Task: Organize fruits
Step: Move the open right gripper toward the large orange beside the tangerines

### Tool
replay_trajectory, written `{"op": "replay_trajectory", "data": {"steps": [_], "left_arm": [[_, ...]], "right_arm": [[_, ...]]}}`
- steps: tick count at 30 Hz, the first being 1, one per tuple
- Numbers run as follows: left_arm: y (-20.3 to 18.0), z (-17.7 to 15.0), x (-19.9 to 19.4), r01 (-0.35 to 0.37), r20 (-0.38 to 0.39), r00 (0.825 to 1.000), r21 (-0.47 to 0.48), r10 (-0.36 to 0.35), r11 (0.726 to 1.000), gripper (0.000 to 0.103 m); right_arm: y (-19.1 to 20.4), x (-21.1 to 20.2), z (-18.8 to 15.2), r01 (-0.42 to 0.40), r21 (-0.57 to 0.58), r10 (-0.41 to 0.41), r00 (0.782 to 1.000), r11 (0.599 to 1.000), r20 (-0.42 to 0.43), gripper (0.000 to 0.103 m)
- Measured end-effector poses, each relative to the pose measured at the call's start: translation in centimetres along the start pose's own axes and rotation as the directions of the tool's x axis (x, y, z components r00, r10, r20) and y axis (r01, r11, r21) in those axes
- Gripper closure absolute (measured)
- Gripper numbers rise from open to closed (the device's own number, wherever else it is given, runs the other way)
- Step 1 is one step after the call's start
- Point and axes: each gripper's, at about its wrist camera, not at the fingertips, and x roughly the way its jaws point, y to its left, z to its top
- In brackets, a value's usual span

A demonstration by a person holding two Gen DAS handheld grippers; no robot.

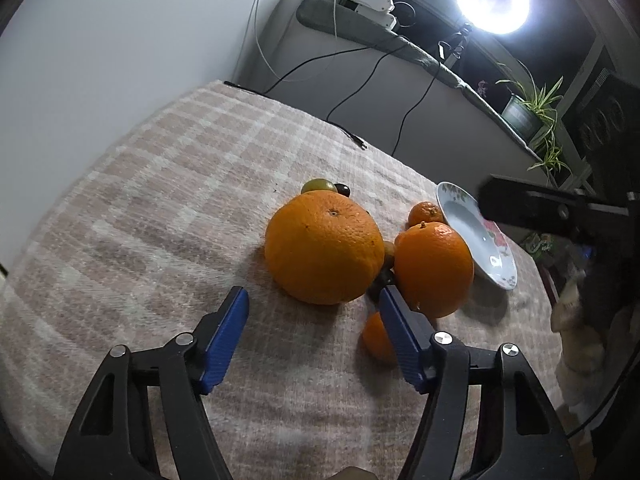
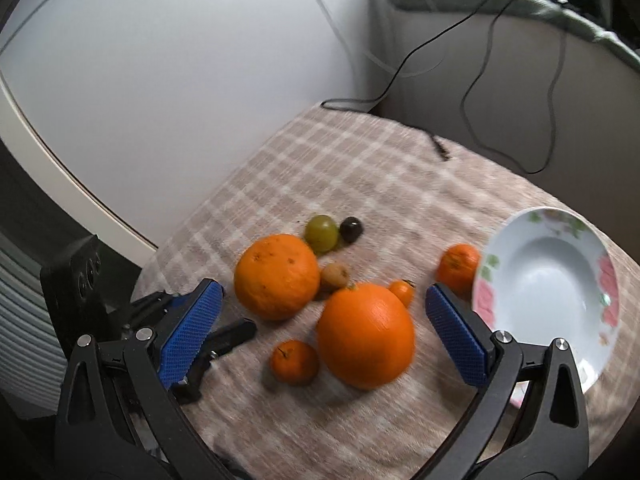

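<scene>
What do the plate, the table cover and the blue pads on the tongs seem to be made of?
Plate: probably glazed ceramic or porcelain; white, glossy, with printed pink flowers, though melamine is possible.
Table cover: woven fabric, matt, slightly fuzzy, in a beige and white check.
Blue pads: likely rubber or textured plastic; a fine grid of bumps shows on them. They sit on black, seemingly plastic, arms.
</scene>
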Motion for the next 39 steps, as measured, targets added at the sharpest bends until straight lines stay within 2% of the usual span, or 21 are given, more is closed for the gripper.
{"op": "replay_trajectory", "data": {"steps": [5, 9, 17, 32, 39], "left_arm": [[0.1, 0.1, 0.6, 0.009, -0.004, 1.000, -0.009, -0.009, 1.000, 0.038], [0.3, 0.1, 1.0, 0.014, -0.007, 1.000, -0.016, -0.014, 1.000, 0.038], [0.4, 0.3, 1.3, 0.033, -0.007, 0.999, -0.026, -0.033, 0.999, 0.038], [0.4, 0.6, 2.5, 0.070, -0.028, 0.997, -0.039, -0.071, 0.997, 0.038], [0.2, 0.7, 2.4, 0.065, -0.021, 0.998, -0.034, -0.066, 0.997, 0.039]], "right_arm": [[0.7, 2.3, 1.5, -0.043, -0.030, 0.041, 0.996, 0.999, -0.076, 0.000], [0.8, 3.9, 2.2, -0.085, -0.019, 0.082, 0.988, 0.996, -0.129, 0.008], [1.0, 6.7, 3.0, -0.138, 0.002, 0.136, 0.969, 0.990, -0.208, 0.015], [2.3, 9.3, 2.8, -0.145, -0.038, 0.127, 0.946, 0.989, -0.298, 0.033], [2.4, 9.1, 2.8, -0.142, -0.042, 0.123, 0.946, 0.989, -0.300, 0.033]]}}
